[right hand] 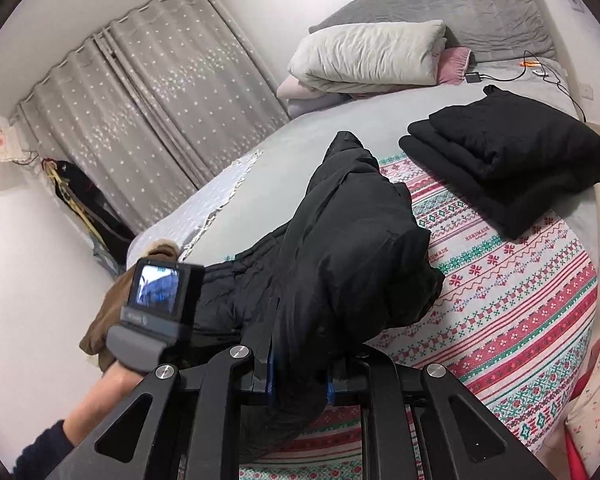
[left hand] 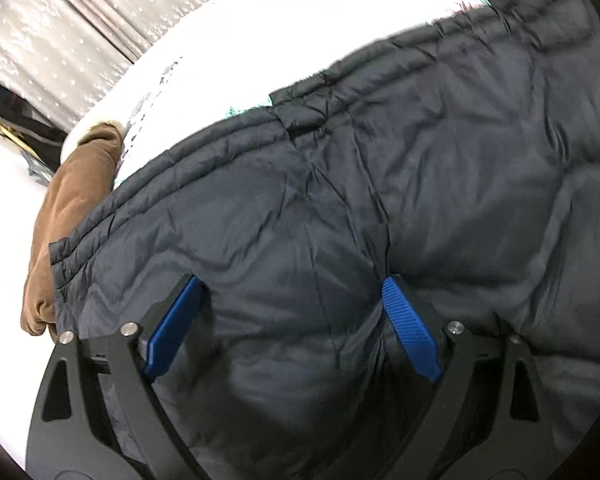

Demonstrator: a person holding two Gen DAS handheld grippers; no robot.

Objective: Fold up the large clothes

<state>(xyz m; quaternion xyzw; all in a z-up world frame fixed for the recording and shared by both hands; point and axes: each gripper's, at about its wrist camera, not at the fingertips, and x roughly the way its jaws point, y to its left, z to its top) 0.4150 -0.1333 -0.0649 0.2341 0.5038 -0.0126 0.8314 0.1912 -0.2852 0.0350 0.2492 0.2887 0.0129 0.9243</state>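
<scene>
A dark quilted puffer jacket (left hand: 380, 200) lies spread on the bed and fills the left wrist view. My left gripper (left hand: 292, 282) stands wide open right over it, its blue pads (left hand: 410, 328) resting against the fabric without pinching it. In the right wrist view the same jacket (right hand: 352, 248) rises in a bunched fold from the patterned blanket (right hand: 520, 300). My right gripper (right hand: 300, 380) is shut on the near end of that fold, its pads mostly buried in cloth. The left gripper's camera unit (right hand: 160, 292) and the hand holding it (right hand: 108, 384) show at the lower left.
A folded black garment (right hand: 508, 160) lies at the far right of the bed. A brown coat (left hand: 72, 216) hangs over the bed's left edge. Folded bedding (right hand: 364, 56) and a charger with cables (right hand: 472, 77) sit by the headboard. Curtains (right hand: 160, 112) close the left side.
</scene>
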